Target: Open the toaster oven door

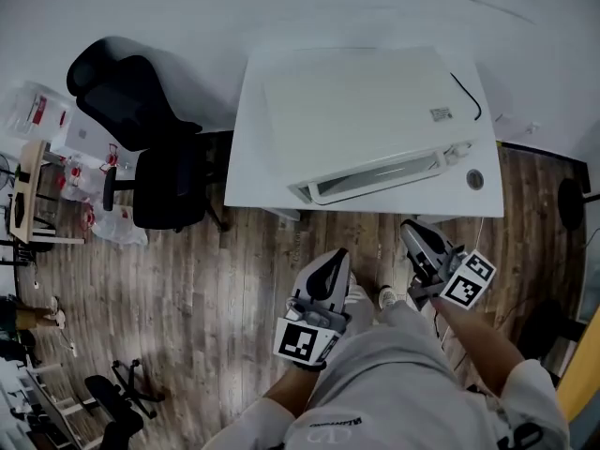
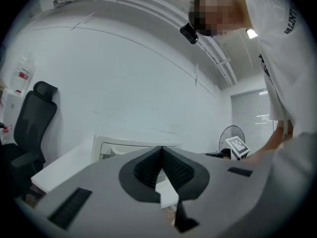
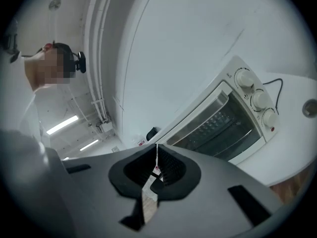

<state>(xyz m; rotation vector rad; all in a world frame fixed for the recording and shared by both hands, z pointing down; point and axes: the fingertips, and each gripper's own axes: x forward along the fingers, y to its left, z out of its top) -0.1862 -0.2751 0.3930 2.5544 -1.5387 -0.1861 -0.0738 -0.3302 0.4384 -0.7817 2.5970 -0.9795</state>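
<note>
- At the far left of the head view, a heap of small items (image 1: 42, 120), perhaps bags and boxes though too small to be sure, lies against the wall.
- Just right of it stands a black office chair (image 1: 141, 139) on the wooden floor (image 1: 216, 279).
- Next comes the white worktop (image 1: 248, 181), its far edge against the wall.
- Below the worktop's front edge and apart from it, the left gripper (image 1: 336, 255) is held over the floor. Its marker cube (image 1: 305, 340) sits toward the person.
- In the left gripper view its fingers (image 2: 173, 165) are clenched together with nothing between them, pointing toward the worktop.
- The toaster oven (image 1: 366, 111) lies on the middle of the worktop. Its glass door (image 1: 375, 178) faces the person and is closed.
- In the right gripper view the oven (image 3: 223, 118) shows 3 knobs (image 3: 257, 100) in a column right of the closed door (image 3: 218, 130).
- The right gripper (image 1: 412, 228) hangs near the worktop's front edge, right of the left one, touching nothing.
- Its fingers (image 3: 168, 167) are clenched shut and empty, aimed toward the oven's left end.
- A black cable (image 1: 469, 97) runs behind the oven's right side.
- A small round disc (image 1: 475, 180) sits in the worktop near its right front corner.
</note>
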